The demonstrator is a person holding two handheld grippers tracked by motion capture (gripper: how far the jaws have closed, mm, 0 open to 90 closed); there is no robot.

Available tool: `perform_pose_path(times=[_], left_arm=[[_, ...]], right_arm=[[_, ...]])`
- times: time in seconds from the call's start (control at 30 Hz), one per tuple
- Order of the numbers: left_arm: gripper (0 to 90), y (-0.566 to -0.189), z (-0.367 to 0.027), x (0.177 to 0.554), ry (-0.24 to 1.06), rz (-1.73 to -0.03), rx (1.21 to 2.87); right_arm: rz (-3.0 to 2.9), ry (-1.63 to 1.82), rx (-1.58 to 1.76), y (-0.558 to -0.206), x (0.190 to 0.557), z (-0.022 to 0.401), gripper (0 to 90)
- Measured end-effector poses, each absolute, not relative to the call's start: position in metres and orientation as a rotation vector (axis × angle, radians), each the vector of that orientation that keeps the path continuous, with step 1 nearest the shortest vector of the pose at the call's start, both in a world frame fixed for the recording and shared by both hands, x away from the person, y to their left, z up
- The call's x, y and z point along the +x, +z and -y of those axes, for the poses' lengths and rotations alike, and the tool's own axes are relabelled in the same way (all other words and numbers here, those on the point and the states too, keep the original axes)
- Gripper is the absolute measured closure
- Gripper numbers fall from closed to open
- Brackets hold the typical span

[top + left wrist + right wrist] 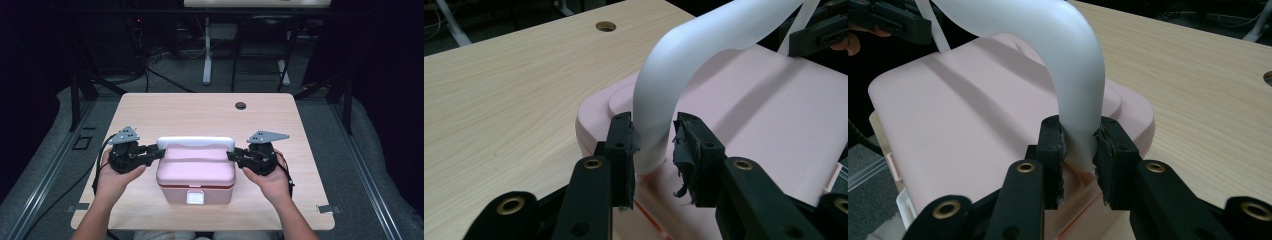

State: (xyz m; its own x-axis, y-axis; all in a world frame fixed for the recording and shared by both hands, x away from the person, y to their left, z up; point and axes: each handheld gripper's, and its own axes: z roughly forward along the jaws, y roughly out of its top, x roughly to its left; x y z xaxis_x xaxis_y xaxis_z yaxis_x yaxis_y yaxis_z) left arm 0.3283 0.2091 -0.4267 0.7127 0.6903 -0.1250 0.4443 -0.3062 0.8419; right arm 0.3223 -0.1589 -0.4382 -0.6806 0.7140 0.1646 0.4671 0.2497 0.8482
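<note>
A: so where's the pink box [196, 172] sitting?

B: near-middle of the wooden table [210, 112], latch side facing the person. Its white handle [196, 143] is swung up over the lid.

A: and the grippers?

B: one at each end of the handle. right gripper [1079, 145] has its pads pinched tight on the handle's right leg. left gripper [653, 145] is looser: the handle's left leg sits between the jaws, touching one pad, with a gap at the other.
</note>
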Motion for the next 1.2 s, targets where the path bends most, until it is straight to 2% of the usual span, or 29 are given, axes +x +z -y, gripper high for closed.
perform_pose_path(times=[0.4, 0.67, 1.2], left_arm=[[57.9, -0.418, -0.219, 0.321, 0.348, -0.885, 1.944], [52.3, -0.397, -0.227, 0.314, 0.352, -0.882, 1.923], [45.4, -0.442, -0.231, 0.271, 0.307, -0.851, 1.987]], right_arm=[[-2.259, 1.445, 1.123, -0.436, 0.326, 0.161, 74.0], [-2.258, 1.474, 1.136, -0.434, 0.329, 0.164, 74.1], [-2.240, 1.486, 1.143, -0.432, 0.328, 0.164, 74.2]])
